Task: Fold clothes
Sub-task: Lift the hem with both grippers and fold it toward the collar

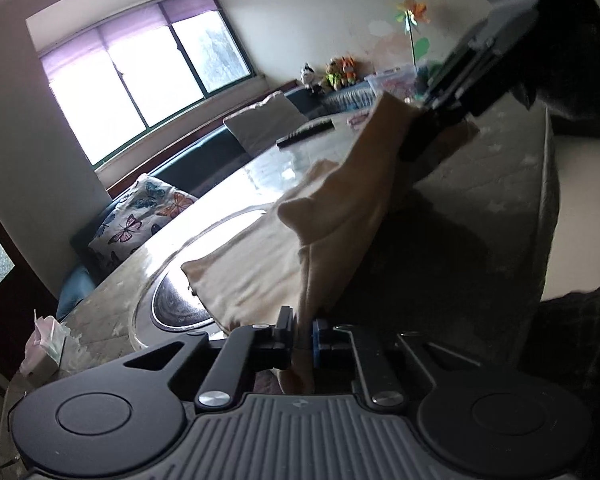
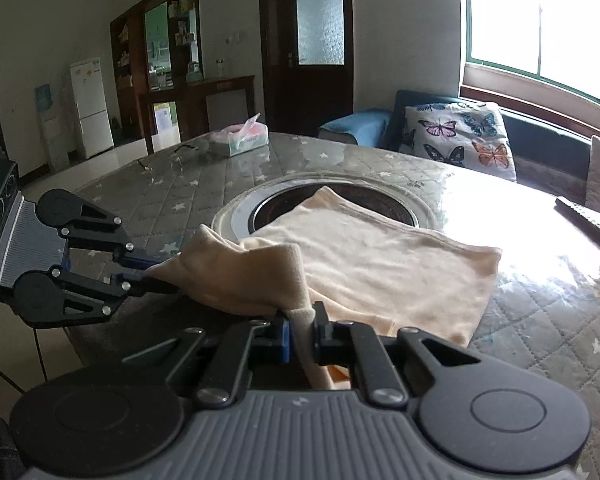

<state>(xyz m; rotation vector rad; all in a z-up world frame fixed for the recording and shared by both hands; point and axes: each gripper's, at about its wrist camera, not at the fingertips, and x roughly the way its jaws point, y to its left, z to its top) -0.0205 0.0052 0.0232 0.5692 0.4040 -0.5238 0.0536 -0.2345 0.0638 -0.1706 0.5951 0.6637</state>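
Both tongs, the left gripper (image 2: 162,278) and the right gripper (image 2: 300,330), are clenched on the near edge of the peach cloth (image 2: 364,264) lying mid-table (image 2: 204,188), so a fold is probably starting; next, carry that edge to the far side.

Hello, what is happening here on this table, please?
A person is folding a cream garment on a quilted table, holding a two-finger gripper in each hand. The left gripper and the right gripper are both shut on the garment's near edge and hold it lifted off the table. The rest of the cloth lies flat, partly over the round inset in the table's middle. A tissue box stands farther back.
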